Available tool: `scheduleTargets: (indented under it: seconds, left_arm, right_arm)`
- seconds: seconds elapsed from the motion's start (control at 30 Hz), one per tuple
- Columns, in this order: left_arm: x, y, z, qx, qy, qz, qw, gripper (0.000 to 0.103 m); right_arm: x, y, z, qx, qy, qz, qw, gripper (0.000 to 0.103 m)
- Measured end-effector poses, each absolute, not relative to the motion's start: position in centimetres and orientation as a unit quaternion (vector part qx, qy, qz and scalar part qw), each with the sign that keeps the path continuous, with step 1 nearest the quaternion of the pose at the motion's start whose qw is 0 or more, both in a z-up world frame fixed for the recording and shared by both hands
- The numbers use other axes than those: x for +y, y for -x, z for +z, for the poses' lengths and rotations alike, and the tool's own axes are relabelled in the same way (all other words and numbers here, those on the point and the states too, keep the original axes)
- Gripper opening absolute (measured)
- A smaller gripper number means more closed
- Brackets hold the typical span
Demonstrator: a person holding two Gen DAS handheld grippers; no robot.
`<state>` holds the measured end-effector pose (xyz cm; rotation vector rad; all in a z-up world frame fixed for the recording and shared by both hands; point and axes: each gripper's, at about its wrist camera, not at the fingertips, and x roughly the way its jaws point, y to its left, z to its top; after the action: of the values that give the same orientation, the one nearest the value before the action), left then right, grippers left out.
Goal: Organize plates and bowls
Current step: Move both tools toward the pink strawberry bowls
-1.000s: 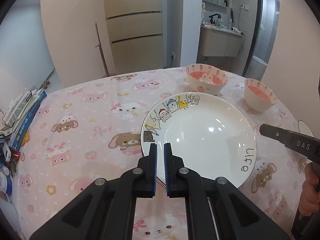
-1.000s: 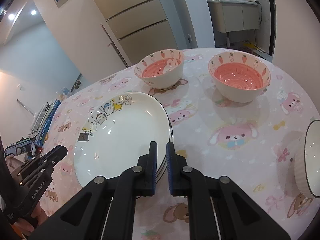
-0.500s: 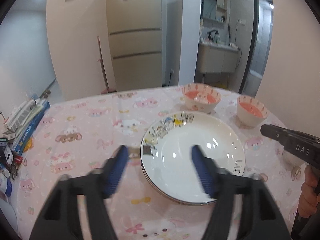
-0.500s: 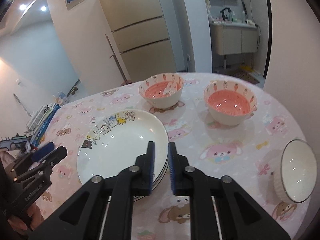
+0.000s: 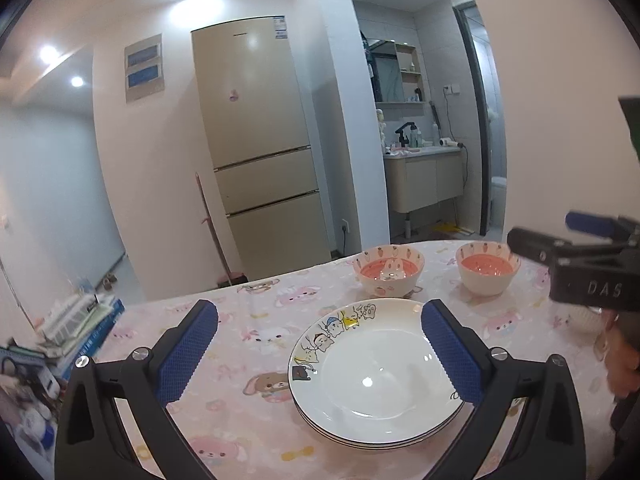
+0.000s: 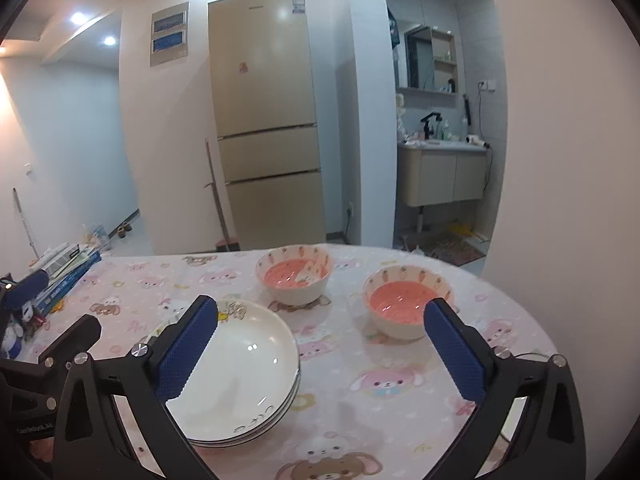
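A stack of white plates (image 5: 376, 380) with cartoon animals on the rim lies on the pink tablecloth, also seen in the right wrist view (image 6: 240, 368). Behind it stand two pink carrot-patterned bowls (image 5: 388, 272) (image 5: 487, 272), separate from each other (image 6: 294, 276) (image 6: 404, 300). My left gripper (image 5: 318, 312) hovers above the near left side of the stack, its jaws opening wide with nothing between them. My right gripper (image 6: 320, 306) hangs above the table between the stack and the right bowl, its jaws also opening on nothing.
A pile of books and boxes (image 5: 80, 316) sits at the table's left edge. A white bowl (image 5: 582, 320) is partly hidden behind the right gripper's body at the right, beside a hand (image 5: 620, 360). A fridge and a washbasin stand beyond the table.
Both grippers went from shut at the plate stack's rim to wide open, and both rose and tilted up, so more of the room shows. The plates stay on the table.
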<state>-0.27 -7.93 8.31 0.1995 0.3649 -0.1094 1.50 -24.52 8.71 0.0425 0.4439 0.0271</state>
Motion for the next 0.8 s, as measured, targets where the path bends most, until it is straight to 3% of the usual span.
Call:
scheduleTargets:
  seconds: [0.5,0.8]
  left_arm:
    - [-8.7,1.8,9.5,0.130,-0.065,-0.077,0.986,0.103]
    - [-9.7,1.4,11.8,0.141,-0.006,-0.124,0.982,0.103]
  right_arm:
    - [-28.3,1.5,11.0,0.164,0.007,-0.052,0.985,0.103]
    - [-30.7,1.8,11.1,0.197,0.016,-0.052,0.979,0.101]
